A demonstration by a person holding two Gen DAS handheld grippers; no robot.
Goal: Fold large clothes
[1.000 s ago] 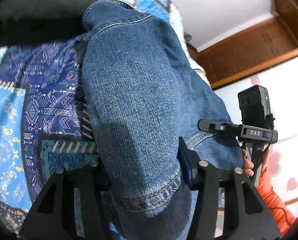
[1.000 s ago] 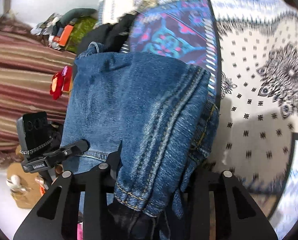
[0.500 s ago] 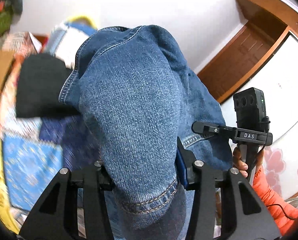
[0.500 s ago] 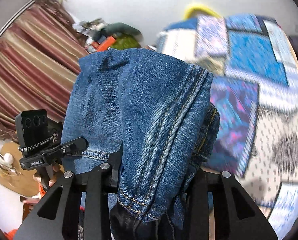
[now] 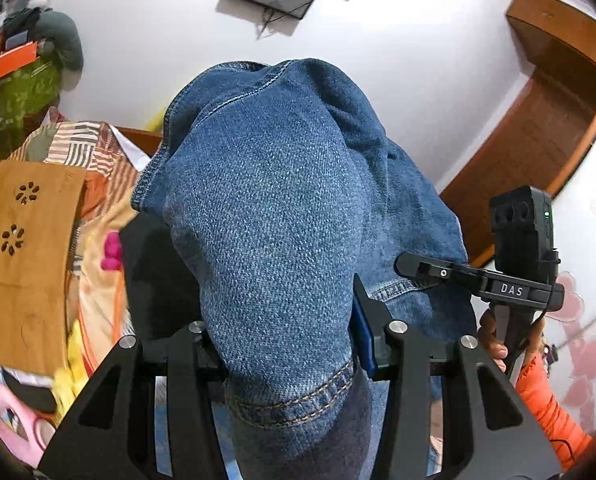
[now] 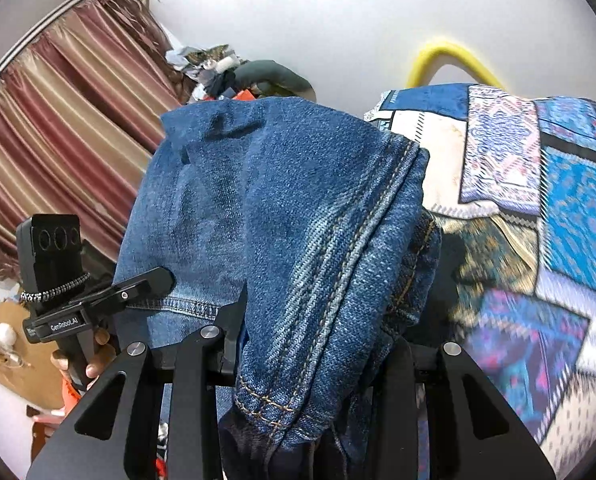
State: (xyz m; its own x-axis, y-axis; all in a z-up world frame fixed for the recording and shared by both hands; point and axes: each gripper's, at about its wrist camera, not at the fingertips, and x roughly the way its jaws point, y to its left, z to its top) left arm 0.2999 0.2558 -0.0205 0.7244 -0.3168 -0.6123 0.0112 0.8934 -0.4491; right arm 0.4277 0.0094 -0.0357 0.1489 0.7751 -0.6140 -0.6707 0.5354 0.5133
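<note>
A pair of blue denim jeans (image 5: pixel 274 216) hangs between both grippers, lifted into the air. My left gripper (image 5: pixel 286 344) is shut on a stitched hem of the jeans, and the cloth drapes over its fingers. My right gripper (image 6: pixel 314 344) is shut on a thick bunch of the jeans (image 6: pixel 282 208) with seams and a hem. The right gripper's handle also shows in the left wrist view (image 5: pixel 514 280), and the left gripper's handle shows in the right wrist view (image 6: pixel 58 280). Both sets of fingertips are hidden by the denim.
A patchwork blue bedspread (image 6: pixel 538 208) lies to the right, below. A wooden board (image 5: pixel 22 256) and piled bedding (image 5: pixel 94 200) lie at the left. White wall (image 5: pixel 378 32), wooden door frame (image 5: pixel 538 120), striped curtain (image 6: pixel 58 112) and cluttered shelf (image 5: pixel 14 64) surround.
Both grippers have lifted and tilted up with the jeans; the views swung from the bedspread toward the wall. Both grips are unchanged.
</note>
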